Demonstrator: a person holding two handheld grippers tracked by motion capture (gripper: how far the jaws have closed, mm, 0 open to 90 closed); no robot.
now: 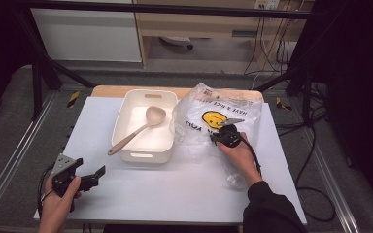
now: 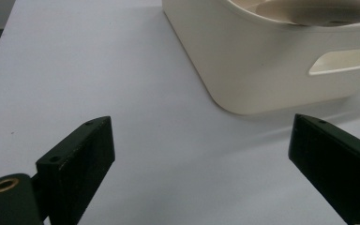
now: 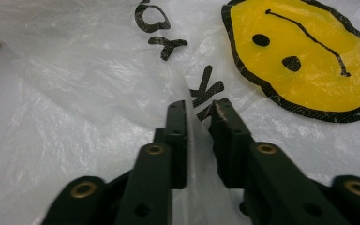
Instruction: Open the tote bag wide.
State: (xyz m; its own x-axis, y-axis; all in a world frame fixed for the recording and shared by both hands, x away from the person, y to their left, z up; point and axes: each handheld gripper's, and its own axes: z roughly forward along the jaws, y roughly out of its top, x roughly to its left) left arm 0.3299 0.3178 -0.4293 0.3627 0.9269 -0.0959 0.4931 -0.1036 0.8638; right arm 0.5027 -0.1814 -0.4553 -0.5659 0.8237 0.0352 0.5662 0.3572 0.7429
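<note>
Right gripper [image 3: 200, 110] nipped onto a fold of the plastic bag [image 1: 209, 124], jaws nearly together with a ridge of thin film pinched between them. Bag lying at 3 o'clock of the cream tub [image 1: 126, 114], touching its side. Left gripper [image 1: 85, 170] wide apart, holding nothing, resting at 7 o'clock of the tub.

Risks, as a judgement: slippery film sliding out of so small a pinch; a single layer lifted instead of the mouth opening; thin plastic stretching or tearing under a sharp pull; bag dragging against the tub and shifting it.

Bag: clear, crinkled, glossy, printed with a yellow smiley face [image 3: 304, 56] and black letters. Tub: smooth, rigid, round-cornered, slotted handles. Spoon [image 1: 138, 128] inside: matte beige, long-handled.
</note>
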